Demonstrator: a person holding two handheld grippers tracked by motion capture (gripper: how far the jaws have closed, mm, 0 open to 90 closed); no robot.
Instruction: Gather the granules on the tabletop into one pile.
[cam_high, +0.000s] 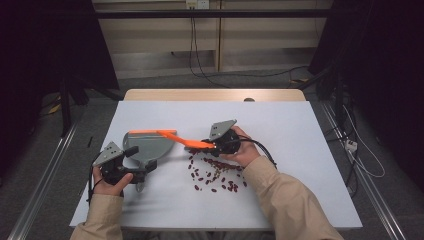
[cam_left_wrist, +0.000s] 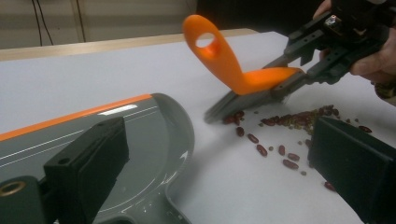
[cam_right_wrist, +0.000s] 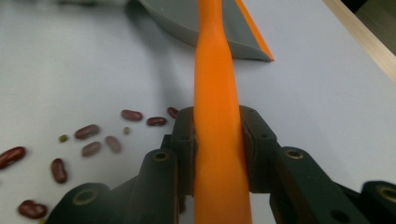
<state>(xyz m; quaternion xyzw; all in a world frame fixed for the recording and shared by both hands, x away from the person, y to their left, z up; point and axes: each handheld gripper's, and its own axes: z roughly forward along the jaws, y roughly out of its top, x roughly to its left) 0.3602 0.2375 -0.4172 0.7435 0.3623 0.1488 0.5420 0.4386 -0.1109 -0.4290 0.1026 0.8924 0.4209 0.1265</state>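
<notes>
My right gripper (cam_right_wrist: 217, 140) had its jaws clamped on the orange brush (cam_right_wrist: 215, 93), mid-frame in the high view, bristles down at the upper edge of the beans (cam_high: 216, 175). My left gripper (cam_high: 131, 162), lower left, appeared to pinch the grey dustpan (cam_high: 149, 142) by its handle, though I couldn't tell how firmly. To sweep well, I judged short low strokes toward the pan's lip best, holding the pan flat against the white table (cam_high: 300, 150).

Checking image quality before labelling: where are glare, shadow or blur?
Left gripper view: glare streak on the grey dustpan, near jaws soft. Right gripper view: orange brush handle sharp at the jaws, dustpan beyond blurred. High view: even table light, dark surroundings, faint shadows under the kidney beans.
</notes>
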